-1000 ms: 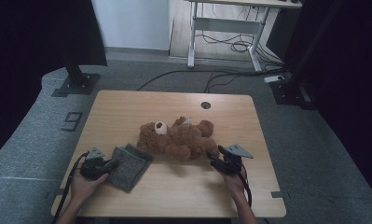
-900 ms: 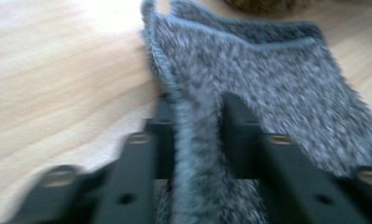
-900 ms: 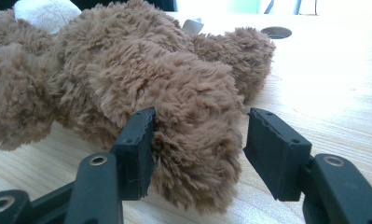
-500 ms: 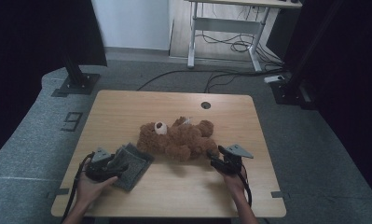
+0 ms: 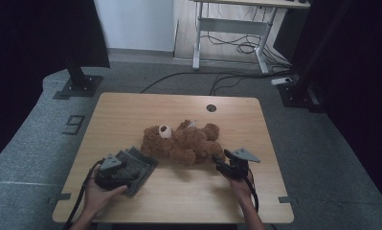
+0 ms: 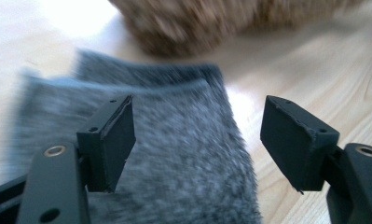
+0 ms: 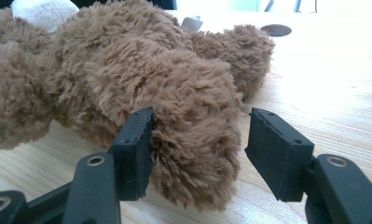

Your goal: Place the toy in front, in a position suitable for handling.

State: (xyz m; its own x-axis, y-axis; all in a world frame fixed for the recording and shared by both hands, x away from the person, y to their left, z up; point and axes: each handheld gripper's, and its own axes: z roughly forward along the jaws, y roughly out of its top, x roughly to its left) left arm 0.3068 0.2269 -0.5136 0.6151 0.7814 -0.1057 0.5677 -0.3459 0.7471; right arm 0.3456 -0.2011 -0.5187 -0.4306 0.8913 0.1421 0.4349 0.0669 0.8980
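Now the left gripper (image 5: 113, 168) is letting go of the grey cloth (image 6: 183, 154).
Its jaws are gaping, just opened, cloth lying beneath at seven o'clock; the right gripper (image 7: 197, 149) is half-open around the teddy bear's leg (image 7: 193, 140), at five o'clock.

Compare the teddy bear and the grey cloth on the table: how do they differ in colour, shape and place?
The teddy bear is brown and shaggy; the grey cloth is short-piled. The bear is bulky and lies with its limbs spread; the cloth lies flat and folded. The bear is near the table's middle, with one limb between the right tongs; the cloth lies at the front left, under the open left tongs. Both are soft and rest on the wooden table.
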